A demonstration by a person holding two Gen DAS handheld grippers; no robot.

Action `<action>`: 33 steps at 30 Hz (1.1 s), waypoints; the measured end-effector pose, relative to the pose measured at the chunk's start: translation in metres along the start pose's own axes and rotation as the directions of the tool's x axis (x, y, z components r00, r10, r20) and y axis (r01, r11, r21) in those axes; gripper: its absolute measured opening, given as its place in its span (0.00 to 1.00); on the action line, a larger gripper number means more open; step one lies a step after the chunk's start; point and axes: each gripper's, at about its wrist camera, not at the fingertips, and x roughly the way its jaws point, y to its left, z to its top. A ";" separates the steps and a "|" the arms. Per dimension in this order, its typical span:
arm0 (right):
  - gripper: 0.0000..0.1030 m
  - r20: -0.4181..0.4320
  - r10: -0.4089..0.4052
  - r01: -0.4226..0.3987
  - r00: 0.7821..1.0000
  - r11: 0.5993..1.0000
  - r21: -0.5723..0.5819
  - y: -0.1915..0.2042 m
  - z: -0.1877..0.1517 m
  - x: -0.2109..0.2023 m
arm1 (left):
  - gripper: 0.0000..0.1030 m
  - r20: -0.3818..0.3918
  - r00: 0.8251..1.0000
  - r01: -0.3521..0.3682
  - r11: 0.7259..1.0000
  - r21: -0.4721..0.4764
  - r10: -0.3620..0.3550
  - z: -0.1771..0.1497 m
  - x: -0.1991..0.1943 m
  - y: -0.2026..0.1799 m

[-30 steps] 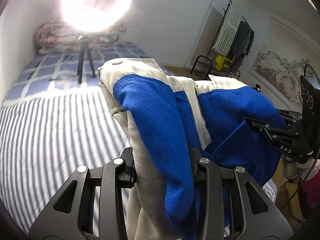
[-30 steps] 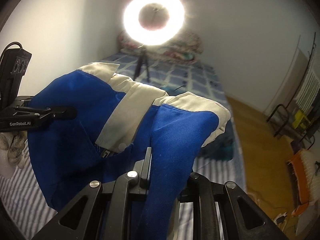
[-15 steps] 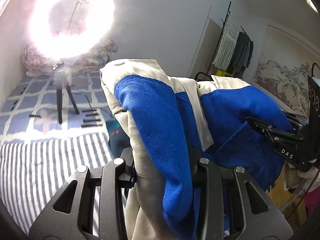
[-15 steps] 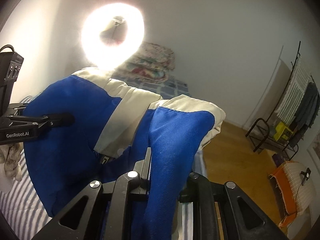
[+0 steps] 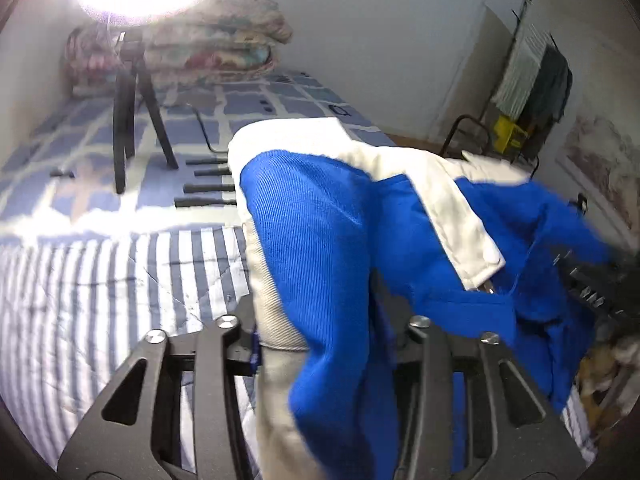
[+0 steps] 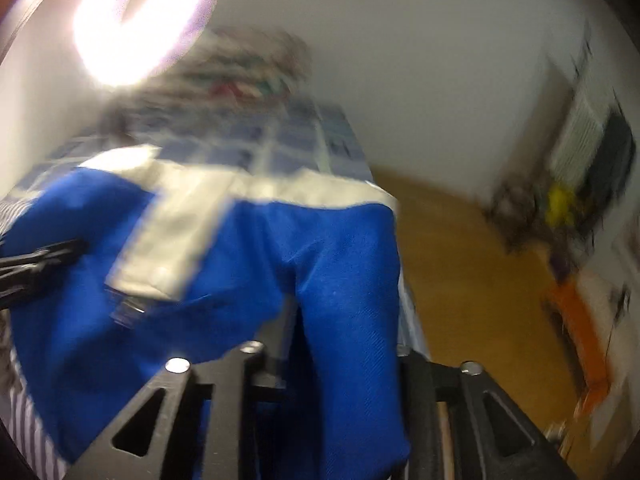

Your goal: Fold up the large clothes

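Observation:
A blue and cream jacket (image 5: 332, 240) hangs in the air between my two grippers above the bed. My left gripper (image 5: 320, 344) is shut on one bunch of its fabric, which drapes over the jaws. My right gripper (image 6: 332, 352) is shut on another bunch of the jacket (image 6: 344, 264). The right gripper also shows at the right edge of the left wrist view (image 5: 596, 284), and the left gripper at the left edge of the right wrist view (image 6: 36, 260). The fingertips are hidden under cloth. The right wrist view is blurred.
A striped quilt (image 5: 100, 280) covers the near bed, with a blue checked sheet (image 5: 260, 104) beyond. A ring light on a tripod (image 5: 132, 92) stands there, with dark rods (image 5: 208, 188) beside it and folded bedding (image 5: 180, 56) behind. A clothes rack (image 5: 532, 76) stands right. Wooden floor (image 6: 460, 260) lies beside the bed.
Both grippers have tilted downward with the jacket, so the bed now fills more of the views and the ring light sits higher. The right wrist view has become blurred by motion.

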 end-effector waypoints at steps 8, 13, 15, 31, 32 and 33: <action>0.42 0.005 -0.016 0.016 1.000 0.999 0.042 -0.011 -0.007 0.011 | 0.53 -0.005 0.999 -0.038 0.999 0.013 0.038 0.003 -0.001 -0.002; 0.44 0.041 -0.046 0.044 0.998 0.997 0.060 -0.018 -0.006 -0.015 | 0.53 -0.002 0.996 -0.085 0.995 0.061 0.085 -0.004 -0.036 -0.015; 0.46 0.057 -0.058 0.054 0.997 0.997 0.064 -0.016 -0.003 -0.031 | 0.53 0.012 0.997 -0.075 0.996 0.053 0.075 -0.008 -0.059 -0.016; 0.50 0.201 0.040 -0.047 0.979 0.998 0.034 0.031 -0.017 -0.231 | 0.53 0.180 0.983 -0.070 0.987 0.147 0.043 -0.026 -0.290 -0.077; 0.50 0.209 0.043 -0.053 0.977 0.998 0.042 0.032 -0.021 -0.249 | 0.53 0.191 0.980 -0.075 0.985 0.156 0.045 -0.029 -0.305 -0.082; 0.50 0.213 0.041 -0.053 0.976 0.997 0.050 0.033 -0.025 -0.262 | 0.53 0.201 0.979 -0.073 0.984 0.163 0.040 -0.034 -0.325 -0.086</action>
